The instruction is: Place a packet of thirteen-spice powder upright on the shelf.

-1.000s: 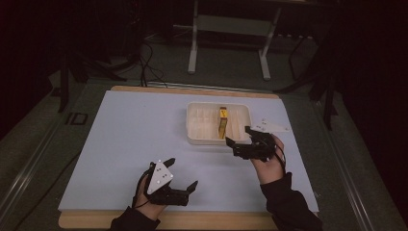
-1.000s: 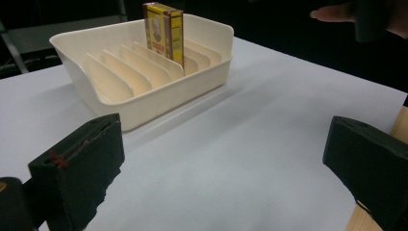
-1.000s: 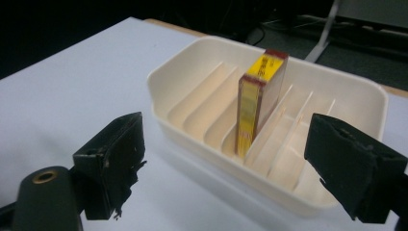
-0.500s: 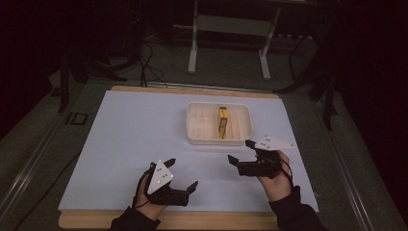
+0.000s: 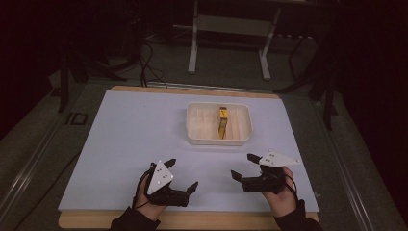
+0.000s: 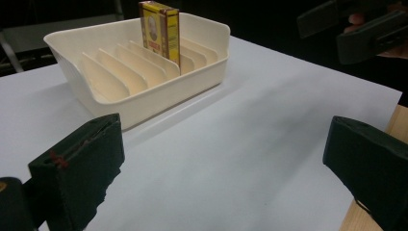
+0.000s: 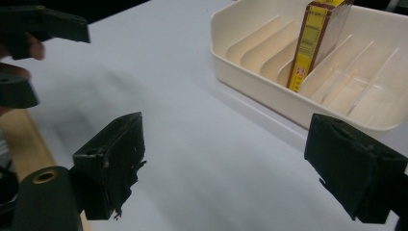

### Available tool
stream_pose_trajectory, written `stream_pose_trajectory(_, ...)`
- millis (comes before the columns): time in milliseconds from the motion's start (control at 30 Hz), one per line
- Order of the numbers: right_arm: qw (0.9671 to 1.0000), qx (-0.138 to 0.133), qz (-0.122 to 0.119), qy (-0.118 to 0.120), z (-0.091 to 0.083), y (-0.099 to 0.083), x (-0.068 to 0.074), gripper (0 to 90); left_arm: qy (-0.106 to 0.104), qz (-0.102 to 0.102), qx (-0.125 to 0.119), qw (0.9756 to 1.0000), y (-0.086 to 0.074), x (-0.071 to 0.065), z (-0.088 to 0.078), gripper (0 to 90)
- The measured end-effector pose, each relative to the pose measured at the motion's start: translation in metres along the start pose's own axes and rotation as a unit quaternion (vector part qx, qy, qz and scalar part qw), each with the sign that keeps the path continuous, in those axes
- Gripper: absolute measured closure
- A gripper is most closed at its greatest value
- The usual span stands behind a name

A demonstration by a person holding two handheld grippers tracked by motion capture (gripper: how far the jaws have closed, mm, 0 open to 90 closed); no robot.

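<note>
Widest of all, the pale lavender sheet (image 5: pixel 144 139) covers the wooden tabletop (image 5: pixel 202 222), whose edge peeks out along the near side. Toward the far middle of that sheet sits the cream plastic rack tray with upright dividers (image 5: pixel 197 130), and standing upright in one of its slots, right of centre, is the small yellow-and-brown card box (image 5: pixel 223 122), leaning against a divider. Down at the near edge, well apart from the tray, the left gripper (image 5: pixel 182 174) rests low over the sheet, jaws spread wide and holding nothing. Across from it, the right gripper (image 5: pixel 244 166) faces inward, jaws likewise gaping and empty. From the left gripper view, the box (image 6: pixel 159 29) towers above the tray's rim.
</note>
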State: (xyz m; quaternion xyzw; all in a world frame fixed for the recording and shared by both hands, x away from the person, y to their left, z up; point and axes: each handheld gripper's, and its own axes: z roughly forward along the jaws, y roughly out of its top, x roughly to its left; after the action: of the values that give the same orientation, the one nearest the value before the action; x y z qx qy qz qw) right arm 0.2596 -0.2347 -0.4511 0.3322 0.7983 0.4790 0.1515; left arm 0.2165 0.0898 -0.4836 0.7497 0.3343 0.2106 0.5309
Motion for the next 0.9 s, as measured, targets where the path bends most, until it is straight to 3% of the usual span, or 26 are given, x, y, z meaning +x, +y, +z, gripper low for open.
stream_pose_trajectory(667,1.0,-0.001,-0.009,-0.002,-0.02,-0.026,0.002,13.9,-0.001,0.007,0.001,1.0,0.0,-0.001,0.001,1.3)
stream_pose_trajectory(900,1.0,-0.001,0.002,-0.009,-0.026,-0.034,-0.004,13.9,-0.005,0.008,0.001,1.0,-0.001,-0.002,0.001,1.3)
